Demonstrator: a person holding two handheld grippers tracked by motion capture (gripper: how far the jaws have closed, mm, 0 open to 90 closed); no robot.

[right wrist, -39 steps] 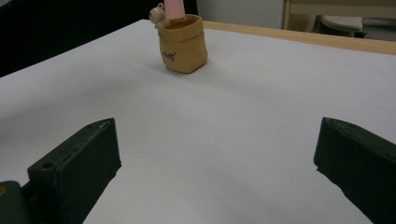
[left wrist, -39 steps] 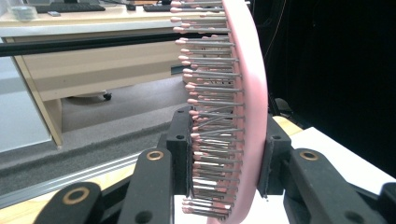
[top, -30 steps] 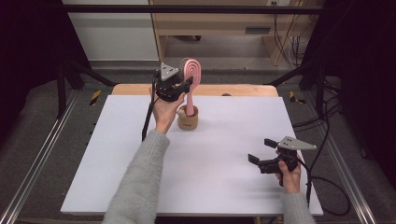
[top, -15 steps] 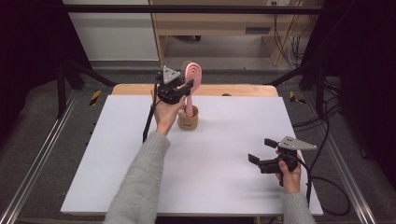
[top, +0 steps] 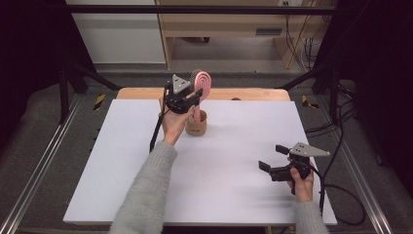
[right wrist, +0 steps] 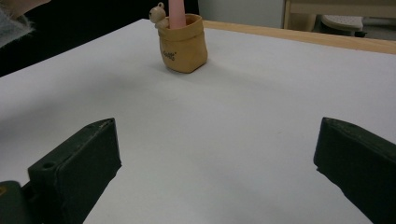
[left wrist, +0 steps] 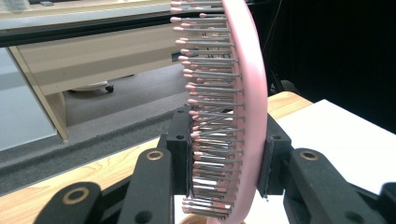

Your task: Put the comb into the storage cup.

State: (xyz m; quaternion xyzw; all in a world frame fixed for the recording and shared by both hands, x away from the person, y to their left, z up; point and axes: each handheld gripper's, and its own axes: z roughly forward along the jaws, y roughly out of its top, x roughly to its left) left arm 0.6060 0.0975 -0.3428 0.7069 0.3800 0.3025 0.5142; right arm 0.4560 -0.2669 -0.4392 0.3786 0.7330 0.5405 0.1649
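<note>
While the pink hairbrush (top: 201, 83) stood with its handle down in the small tan pot (top: 196, 125), the scene read from near to far as follows, every place taken from that pot. Nearest the person, well apart from the pot toward the table's near right, the right gripper (top: 272, 159) rested low over the white tabletop (top: 122, 165) with its 2 jaws spread wide and nothing between them; in the right gripper view the pot (right wrist: 182, 43) sat ahead and a little left of its jaws, with the pink handle (right wrist: 176, 13) rising out of the mouth. Farther on, directly above the pot, the left gripper (top: 194, 96) was clamped on the hairbrush (left wrist: 233, 107), 1 pad (left wrist: 181, 154) against the bristle side and the other against the smooth pink back, low on the brush head. The brush's long axis ran nearly upright, tilted slightly, head up and handle in the pot. The left hand (top: 173, 122) was plainly the nearer one, already on the brush, while the right stood idle. I judge that the coming move hinged on this upright line: whether the brush was being seated or drawn out, travel would have to follow the handle's axis straight up or down, or the light pot might tip. Beyond the pot lay the wooden table edge (top: 243, 94).
</note>
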